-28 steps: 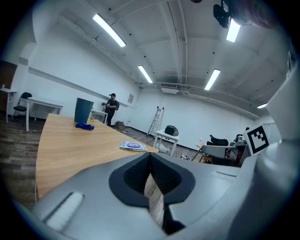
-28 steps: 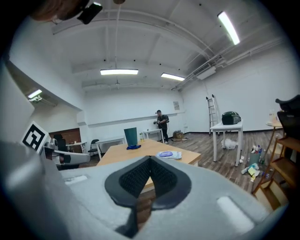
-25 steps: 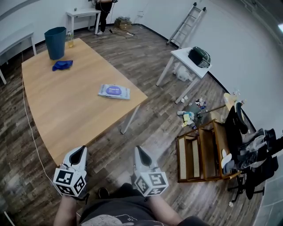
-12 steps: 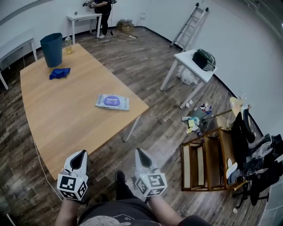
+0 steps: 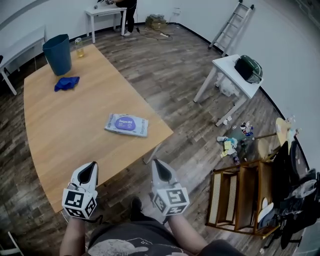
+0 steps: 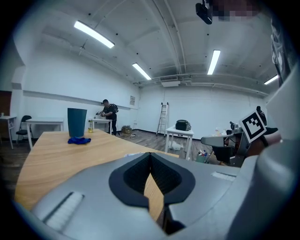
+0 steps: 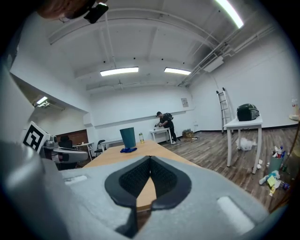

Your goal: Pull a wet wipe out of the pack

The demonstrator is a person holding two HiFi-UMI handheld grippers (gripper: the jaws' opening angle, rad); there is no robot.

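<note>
The wet wipe pack [image 5: 127,124], flat and pale with a purple round label, lies on the wooden table [image 5: 65,130] near its right edge. My left gripper [image 5: 90,169] hangs at the table's near edge, shut and empty. My right gripper [image 5: 158,165] is off the table's near corner over the floor, also shut with nothing in it. Both are well short of the pack. In the left gripper view the left gripper [image 6: 150,154] has its tips closed with the table [image 6: 56,150] ahead; in the right gripper view the right gripper [image 7: 150,158] looks the same.
A teal bin [image 5: 57,53], a blue cloth [image 5: 66,82] and a small jar [image 5: 79,47] stand at the table's far end. A white side table [image 5: 231,75] with a dark bag [image 5: 249,68], a ladder [image 5: 231,25], a wooden step stool [image 5: 237,197] and floor clutter lie to the right. A person [image 5: 129,10] stands at the far desk.
Both grippers have come forward towards the table, staying shut. The pack and table now sit lower and nearer in the head view.
</note>
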